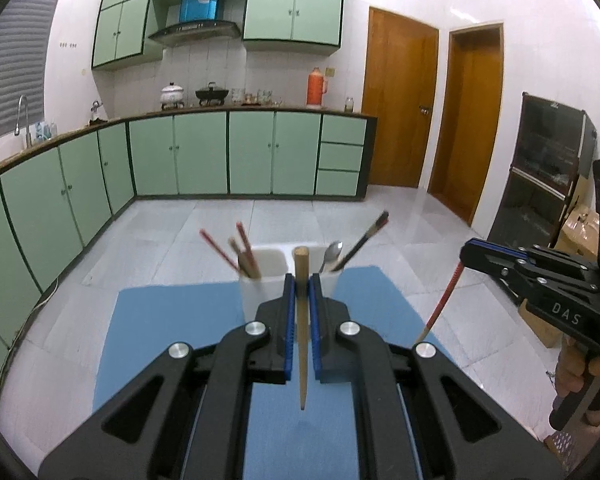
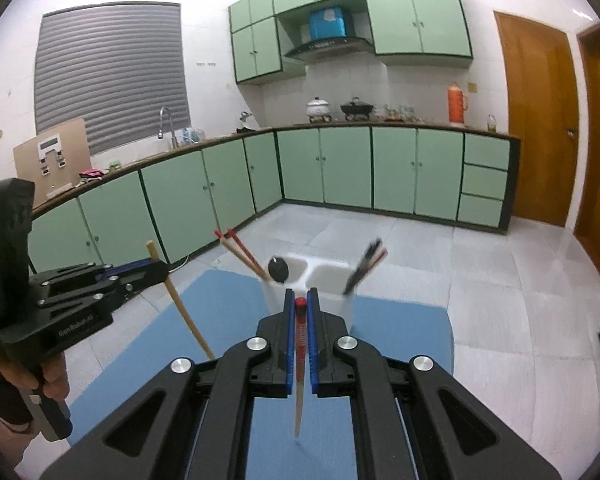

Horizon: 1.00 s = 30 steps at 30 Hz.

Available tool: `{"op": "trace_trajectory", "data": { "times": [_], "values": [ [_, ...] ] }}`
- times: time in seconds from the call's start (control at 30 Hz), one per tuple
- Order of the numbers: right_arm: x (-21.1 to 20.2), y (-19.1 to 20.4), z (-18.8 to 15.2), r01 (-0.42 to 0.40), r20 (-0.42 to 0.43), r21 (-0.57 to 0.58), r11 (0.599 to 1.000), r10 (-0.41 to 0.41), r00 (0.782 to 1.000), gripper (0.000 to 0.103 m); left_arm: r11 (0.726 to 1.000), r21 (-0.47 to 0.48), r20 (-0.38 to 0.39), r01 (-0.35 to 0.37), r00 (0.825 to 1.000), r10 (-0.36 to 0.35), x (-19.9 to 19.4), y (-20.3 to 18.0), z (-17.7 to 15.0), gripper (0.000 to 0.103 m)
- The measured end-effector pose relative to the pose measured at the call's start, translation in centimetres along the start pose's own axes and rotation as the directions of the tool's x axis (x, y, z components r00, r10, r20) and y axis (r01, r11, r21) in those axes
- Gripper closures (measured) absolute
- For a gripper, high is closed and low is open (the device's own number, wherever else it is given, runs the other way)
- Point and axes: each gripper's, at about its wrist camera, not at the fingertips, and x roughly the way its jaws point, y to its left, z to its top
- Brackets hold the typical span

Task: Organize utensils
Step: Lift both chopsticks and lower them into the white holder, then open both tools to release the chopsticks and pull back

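My left gripper [image 1: 301, 285] is shut on a plain wooden chopstick [image 1: 302, 344], which stands nearly upright with its tip just above the blue mat [image 1: 172, 320]. My right gripper [image 2: 300, 300] is shut on a red-topped chopstick [image 2: 299, 360], held the same way. Just beyond both stands a white two-compartment holder [image 2: 332, 276]. Red chopsticks [image 1: 244, 248] lean in its left compartment. A metal spoon [image 1: 332, 254] and dark chopsticks [image 1: 364, 240] lean in the right one. Each gripper shows in the other's view: the right gripper [image 1: 472, 254], the left gripper [image 2: 160, 268].
The mat lies on a pale surface with tiled floor [image 1: 204, 216] beyond it. Green base cabinets [image 1: 200, 156] line the left and far walls. Wooden doors [image 1: 400, 104] and a dark glass cabinet [image 1: 540, 168] stand at the right. A person's hand [image 2: 56, 380] grips the left handle.
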Motion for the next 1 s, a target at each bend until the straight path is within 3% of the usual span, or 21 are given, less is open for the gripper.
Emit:
{"op": "trace_trajectory", "data": {
  "times": [0.43,0.6,0.73,0.87,1.0],
  "values": [
    [2.7,-0.6,11.2,0.002,0.155,-0.038,0.999,0.004,0.988,0.098,0.999,0.029,0.184,-0.024,0.983,0.019,2.9,-0.5,9.0,0.097],
    [5.8,-0.9,13.9,0.035,0.16,-0.05,0.998,-0.027,0.987,0.098,0.998,0.027,0.195,-0.054,0.98,0.048,5.8,-0.3,11.2,0.097],
    [9.0,-1.6,13.5,0.054,0.128,-0.047,0.997,-0.047,0.991,0.098,0.997,0.023,0.176,-0.069,0.982,0.064,9.0,-0.1,11.3,0.097],
    [12.0,-2.1,11.6,0.04,0.06,-0.037,0.999,-0.037,0.997,0.097,0.997,0.028,0.098,-0.071,0.993,0.068,12.7,0.2,9.9,0.097],
    [12.7,-2.5,9.1,0.04,0.018,-0.025,0.999,-0.039,0.999,0.094,0.998,0.004,0.049,-0.065,0.997,0.065,13.6,1.5,8.1,0.089]
  ]
}}
